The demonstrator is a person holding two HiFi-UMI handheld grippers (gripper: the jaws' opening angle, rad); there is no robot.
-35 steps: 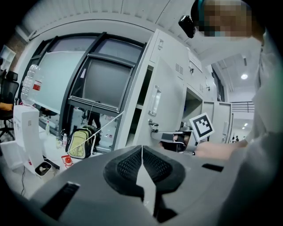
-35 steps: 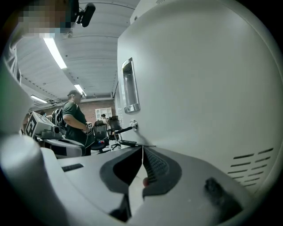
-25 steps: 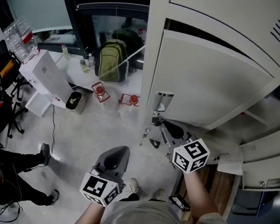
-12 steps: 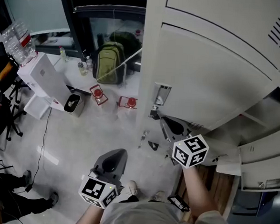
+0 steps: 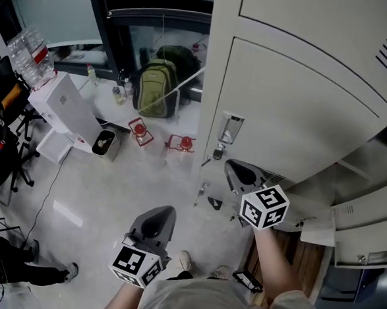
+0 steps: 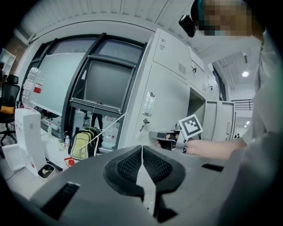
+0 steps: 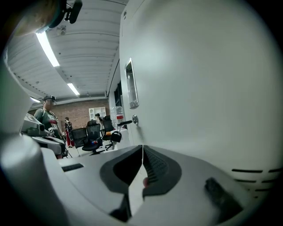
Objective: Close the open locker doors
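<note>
A light grey locker door [image 5: 295,118] sits about flush with its frame, with a recessed handle [image 5: 230,129] and a keyed lock [image 5: 217,152] near its left edge. My right gripper [image 5: 232,168] is shut with nothing in it, its tips at the door's lower part, just below the lock. The right gripper view shows the door face [image 7: 199,88] filling the right side, its handle [image 7: 130,84] ahead of my right gripper [image 7: 142,151]. Further right, another locker [image 5: 350,188] stands open. My left gripper [image 5: 159,215] hangs shut and empty over the floor; from my left gripper [image 6: 142,150] the locker row [image 6: 166,97] shows.
A green backpack [image 5: 157,85], a white box [image 5: 68,109] and two red objects [image 5: 140,130] lie on the floor left of the lockers. Water bottles [image 5: 30,54] and office chairs stand far left. A person's legs [image 5: 20,270] show at lower left. Papers [image 5: 317,225] lie in the open locker.
The door has swung in toward its frame and the dark gap along its top has gone. My right gripper followed the door. The person at lower left has moved mostly out of view.
</note>
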